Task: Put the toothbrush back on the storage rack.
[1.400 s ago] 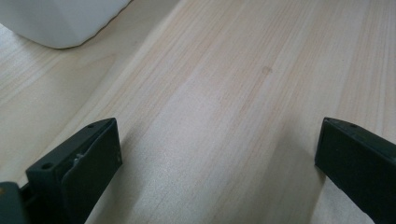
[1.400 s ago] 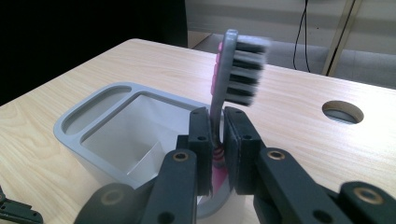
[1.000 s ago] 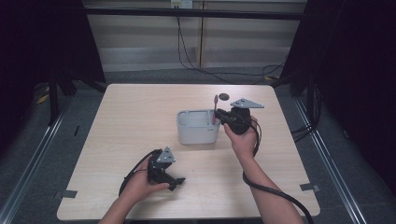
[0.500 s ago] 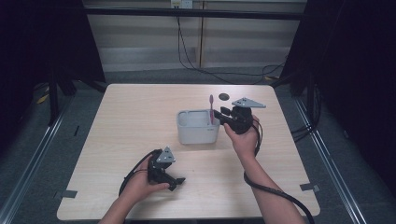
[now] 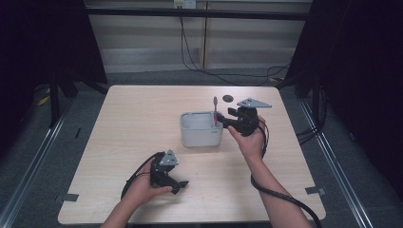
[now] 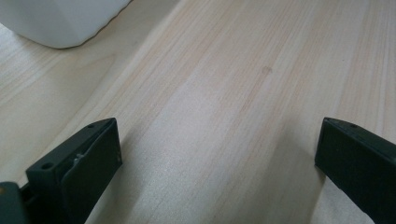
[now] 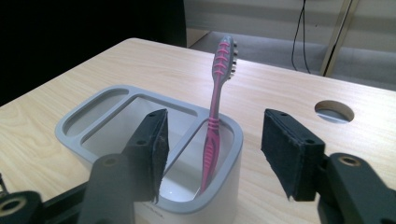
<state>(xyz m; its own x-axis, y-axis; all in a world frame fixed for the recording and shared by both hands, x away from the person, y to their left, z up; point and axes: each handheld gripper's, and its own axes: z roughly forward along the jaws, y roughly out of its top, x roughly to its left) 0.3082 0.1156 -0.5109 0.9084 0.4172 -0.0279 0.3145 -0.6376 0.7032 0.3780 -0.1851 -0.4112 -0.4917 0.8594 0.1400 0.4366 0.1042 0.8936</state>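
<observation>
A pink and grey toothbrush [image 7: 215, 122] stands head up in the right-hand compartment of a white holder with a grey rim [image 7: 140, 93]; the high view shows the toothbrush [image 5: 215, 110] and the holder [image 5: 199, 135] at mid-table. My right gripper [image 7: 212, 144] sits at the holder's right end, and its jaws have just been opening; the toothbrush stands between them, free of both pads. Near the table's front edge, my left gripper [image 5: 177, 183] rests low over bare wood, open and holding nothing, as the left gripper [image 6: 217, 154] view confirms.
A round cable hole [image 5: 228, 98] lies in the table behind the right gripper. A corner of the holder [image 6: 60, 23] reaches into the left gripper view. Cables run along the floor and wall beyond the far edge of the table [image 5: 142, 109].
The right gripper's jaws have spread apart and let go of the toothbrush, which stays standing in the holder. Neither hand has shifted.
</observation>
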